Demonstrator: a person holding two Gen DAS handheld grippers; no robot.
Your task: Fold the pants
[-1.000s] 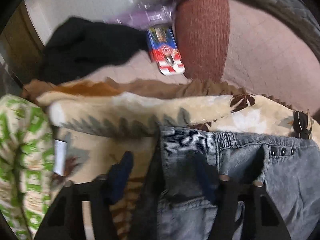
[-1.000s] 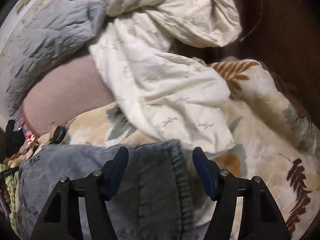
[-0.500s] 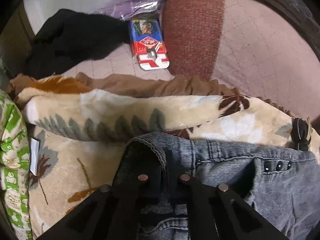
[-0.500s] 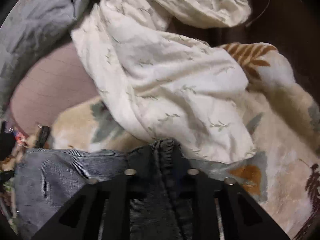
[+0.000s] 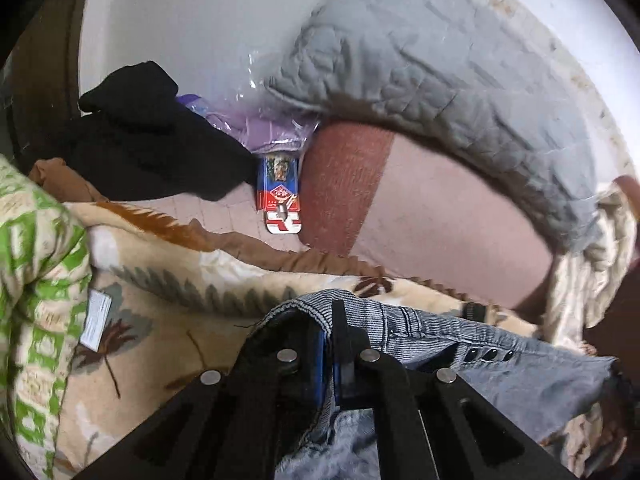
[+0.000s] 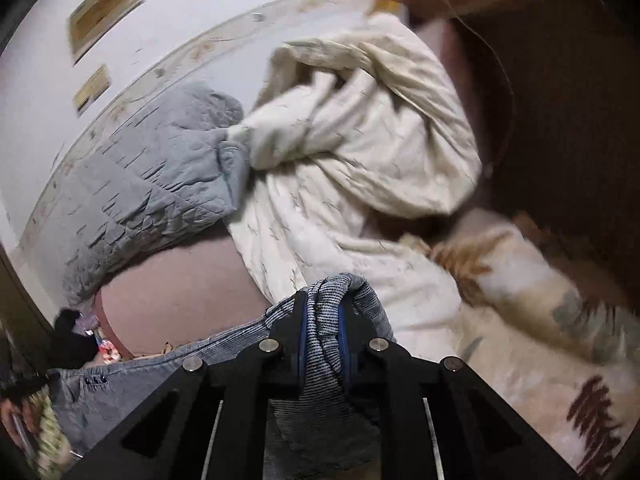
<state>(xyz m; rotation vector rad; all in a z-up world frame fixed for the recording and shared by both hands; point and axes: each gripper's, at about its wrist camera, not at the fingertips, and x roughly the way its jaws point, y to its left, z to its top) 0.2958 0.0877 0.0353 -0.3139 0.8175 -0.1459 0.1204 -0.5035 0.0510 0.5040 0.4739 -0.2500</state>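
Observation:
A pair of grey-blue denim pants hangs by its waistband above a cream leaf-print blanket on a bed. My left gripper is shut on the waistband's left corner, the denim pinched between its blue pads. In the right wrist view my right gripper is shut on the other end of the waistband, with a fold of pants bunched between its fingers. The waistband stretches between the two grippers, three dark buttons showing along it.
A grey quilted cover and a cream sheet are heaped at the back. A pink mattress, a black garment, a red-and-blue packet and a green-patterned cloth lie around.
Both grippers went from open over the waistband to shut on it. They then rose with the denim, tilting up so more wall and bedding show.

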